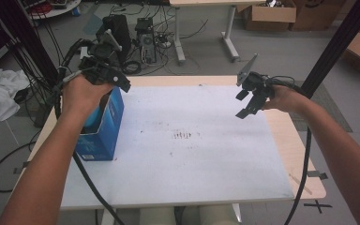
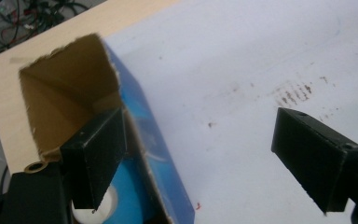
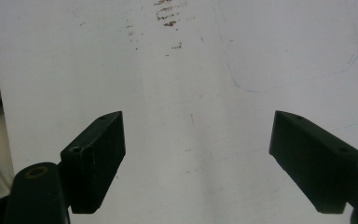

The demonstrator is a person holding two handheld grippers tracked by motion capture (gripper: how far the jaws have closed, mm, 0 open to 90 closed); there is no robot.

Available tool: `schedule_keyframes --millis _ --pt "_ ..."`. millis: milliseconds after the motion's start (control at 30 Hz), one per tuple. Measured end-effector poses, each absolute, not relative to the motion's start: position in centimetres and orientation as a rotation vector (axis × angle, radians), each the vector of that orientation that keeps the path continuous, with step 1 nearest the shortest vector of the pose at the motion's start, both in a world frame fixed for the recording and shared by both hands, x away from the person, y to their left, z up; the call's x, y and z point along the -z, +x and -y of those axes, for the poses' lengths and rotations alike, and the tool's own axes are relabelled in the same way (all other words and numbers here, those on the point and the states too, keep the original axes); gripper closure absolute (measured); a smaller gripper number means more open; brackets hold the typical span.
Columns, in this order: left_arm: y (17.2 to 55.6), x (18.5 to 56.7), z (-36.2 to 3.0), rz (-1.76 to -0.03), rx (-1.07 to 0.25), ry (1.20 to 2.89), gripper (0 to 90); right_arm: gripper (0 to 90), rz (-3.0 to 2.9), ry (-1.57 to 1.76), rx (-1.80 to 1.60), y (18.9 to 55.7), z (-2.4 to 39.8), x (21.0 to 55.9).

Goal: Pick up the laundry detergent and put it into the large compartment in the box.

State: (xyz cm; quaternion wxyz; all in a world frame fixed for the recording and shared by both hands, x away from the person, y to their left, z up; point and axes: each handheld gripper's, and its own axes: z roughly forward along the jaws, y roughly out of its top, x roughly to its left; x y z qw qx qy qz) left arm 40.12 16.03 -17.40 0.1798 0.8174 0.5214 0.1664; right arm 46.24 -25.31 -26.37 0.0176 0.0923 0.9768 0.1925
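Overhead, spread black left tongs (image 2: 205,158) straddling torn blue cardboard box (image 2: 135,121) wall.

Blue box (image 1: 104,127) with brown cardboard inside, at left; white sheet (image 1: 192,154) with brown smudges over a pale wood tabletop (image 1: 304,154); black hand-held grippers

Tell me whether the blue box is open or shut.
Open: the blue box has a torn-open top showing its brown inside, with one jaw of the left gripper inside.
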Motion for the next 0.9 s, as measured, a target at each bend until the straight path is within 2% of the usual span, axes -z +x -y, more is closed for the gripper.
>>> schedule_keyframes --millis 900 --pt "41.9 18.1 -5.7 -0.891 -0.327 2.635 19.4 18.2 -3.039 0.308 -0.599 46.0 25.5 26.5"
